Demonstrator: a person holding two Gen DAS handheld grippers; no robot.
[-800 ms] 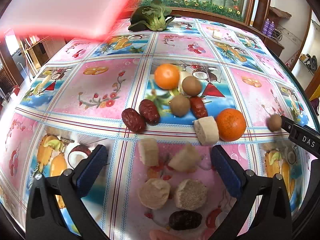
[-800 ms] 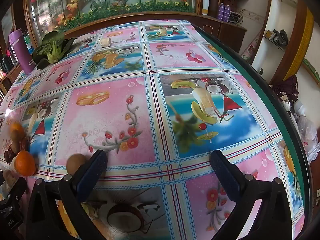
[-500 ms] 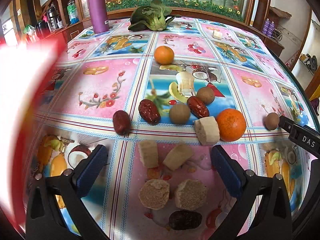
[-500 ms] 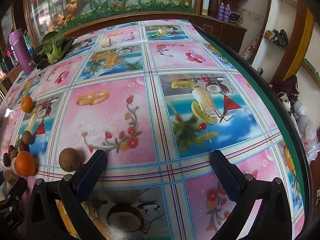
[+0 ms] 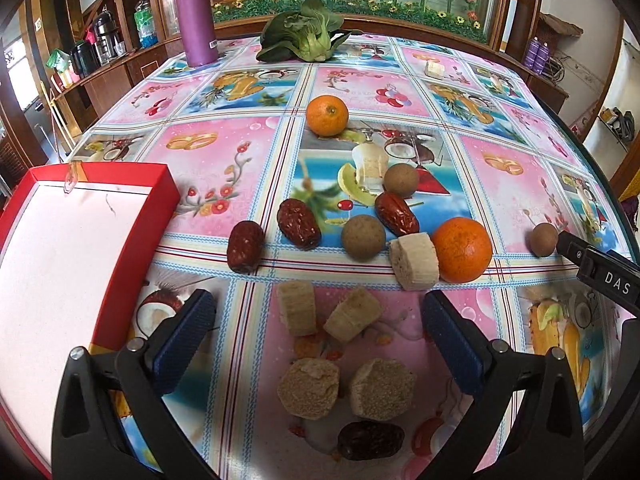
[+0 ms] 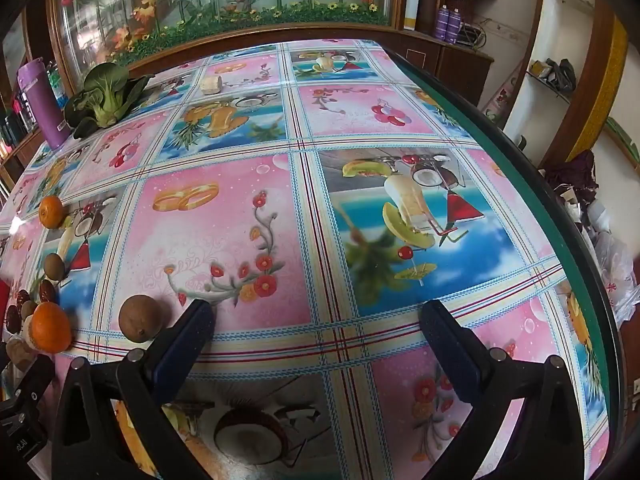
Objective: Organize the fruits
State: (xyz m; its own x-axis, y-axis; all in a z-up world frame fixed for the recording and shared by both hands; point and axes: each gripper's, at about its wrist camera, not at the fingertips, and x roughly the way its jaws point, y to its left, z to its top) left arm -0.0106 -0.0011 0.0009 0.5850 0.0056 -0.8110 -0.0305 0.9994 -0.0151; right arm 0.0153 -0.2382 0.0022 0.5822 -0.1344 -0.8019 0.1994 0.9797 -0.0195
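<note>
Left gripper [image 5: 318, 330]: jaws stood apart, empty, above pale banana chunks [image 5: 352, 314] on the fruit-print plastic tablecloth [image 5: 224, 152].
Right gripper [image 6: 316, 332]: jaws apart, holding nothing; 1 round brown longan [image 6: 140, 317] lay just beside its left finger.
Fruits: 2 oranges [image 5: 462, 250], wrinkled red dates [image 5: 298, 223] (3 clustered mid-table) and tan longans [image 5: 363, 237] lay scattered.
Red-rimmed white tray [image 5: 72, 248]: left of the fruit, empty.

"DAS" in white on black right tongs [image 5: 608, 276].

Red tray [image 5: 132, 240] cut off at left edge, far items tiny
</note>
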